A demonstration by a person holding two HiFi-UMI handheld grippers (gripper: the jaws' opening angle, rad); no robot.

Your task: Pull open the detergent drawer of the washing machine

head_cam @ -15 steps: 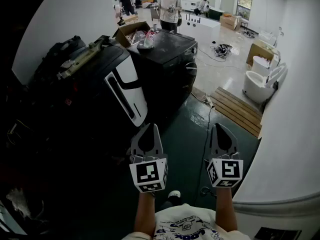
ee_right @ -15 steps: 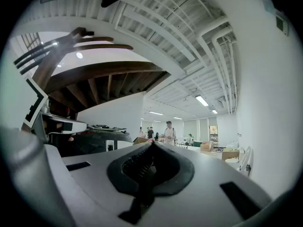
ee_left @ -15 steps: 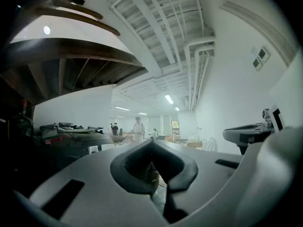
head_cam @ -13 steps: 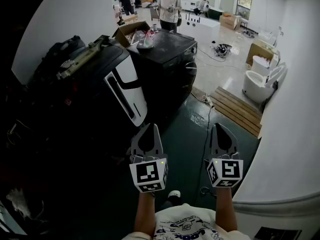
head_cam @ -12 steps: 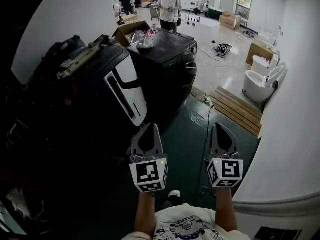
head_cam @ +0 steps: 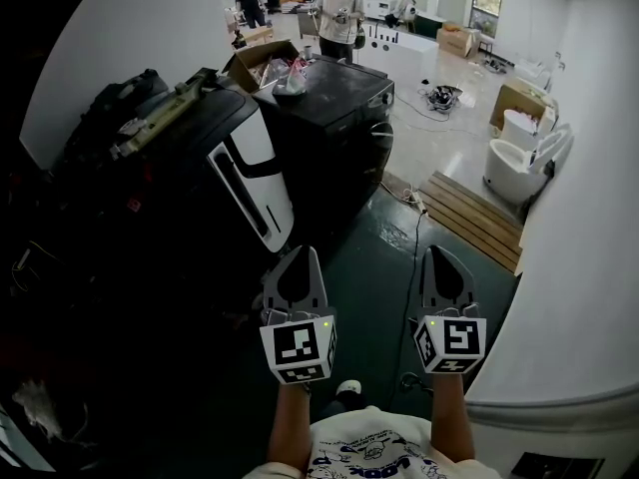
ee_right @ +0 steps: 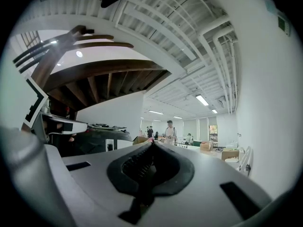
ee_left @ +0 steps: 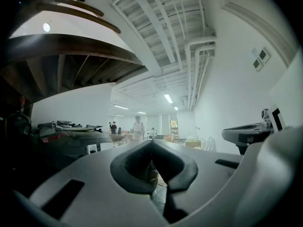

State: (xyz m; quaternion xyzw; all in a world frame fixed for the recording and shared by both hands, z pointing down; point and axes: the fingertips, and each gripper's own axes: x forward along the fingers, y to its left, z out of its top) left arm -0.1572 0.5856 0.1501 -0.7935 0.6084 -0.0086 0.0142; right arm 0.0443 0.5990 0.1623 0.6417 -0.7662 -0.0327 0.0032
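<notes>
Almost nothing has changed in the last half second. The head view has tipped a shade, so the dark machines sit a touch lower in it, while both grippers are where they were. We read that as a pause before the approach: the pull has not begun.

The left gripper [head_cam: 303, 255] and the right gripper [head_cam: 436, 252] are held side by side and level over the green floor [head_cam: 379, 247], low in the head view. Each one's own view shows its jaws pressed together with nothing between them – both clenched and empty.

Two dark machines stand up at about eleven o'clock from the grippers. The nearer machine [head_cam: 200, 158] has a white front panel [head_cam: 255, 183]. The farther machine [head_cam: 334, 108] sits toward twelve and carries a cardboard box [head_cam: 262, 63] on its top.

We take one of them to be the washing machine, but we cannot say which. The detergent drawer itself cannot be made out in any view – the fronts are too dark and too small.

Both grippers are well apart from either machine. In our judgement the whole task is still ahead: step closer, find the drawer front, let one pair of jaws part, and take hold of its edge before pulling.

A person [head_cam: 339, 8] stands beyond the machines at twelve o'clock, clear of our path.
</notes>
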